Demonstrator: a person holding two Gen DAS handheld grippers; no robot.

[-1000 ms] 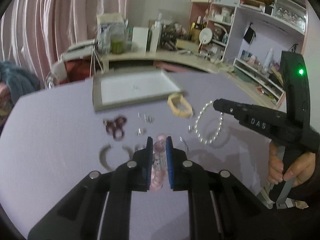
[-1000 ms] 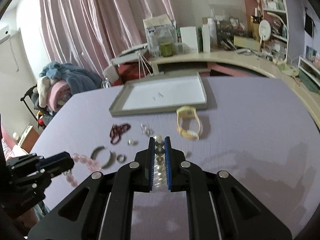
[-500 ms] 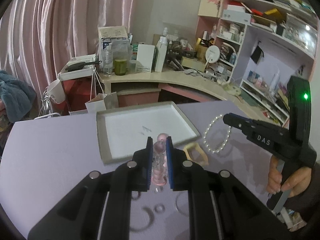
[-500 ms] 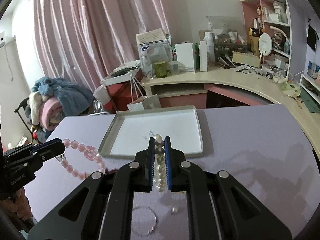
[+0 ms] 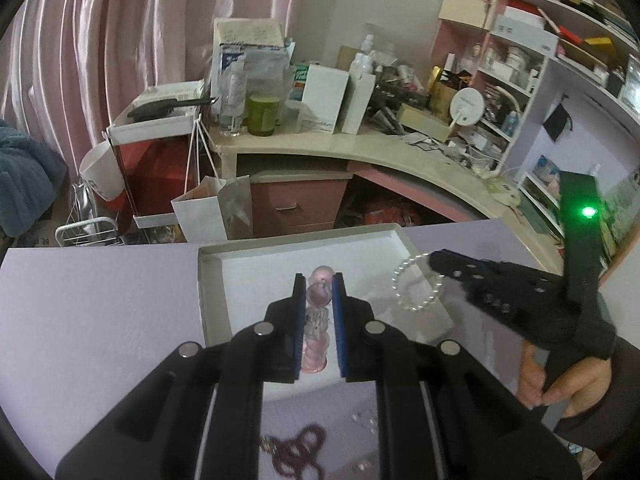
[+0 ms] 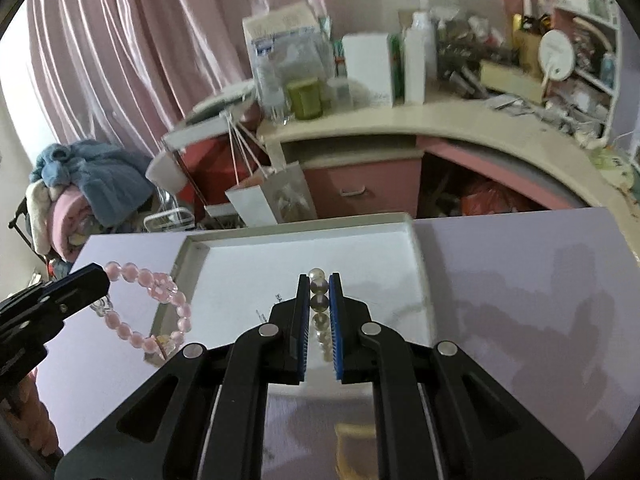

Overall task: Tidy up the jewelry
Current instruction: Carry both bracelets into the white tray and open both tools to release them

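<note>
Bracelets [image 5: 416, 286] now nearer over tray [image 5: 256, 276]

Pink pleated curtain [image 5: 100, 40] across the back wall. Curved cream desk [image 5: 360, 152] with pink drawer [image 5: 298, 206] under it, cluttered: taped cardboard box [image 5: 248, 46], green jar [image 5: 262, 114], white carton [image 5: 322, 98], white bottle [image 6: 416, 60], round white mirror [image 5: 466, 104]. White paper bag [image 5: 212, 212] stands in front of the desk. Shelves [image 5: 532, 52] full of stuff at right. Blue and pink laundry pile [image 6: 80, 188] at left. Lilac tabletop [image 6: 520, 280] in foreground.
</note>
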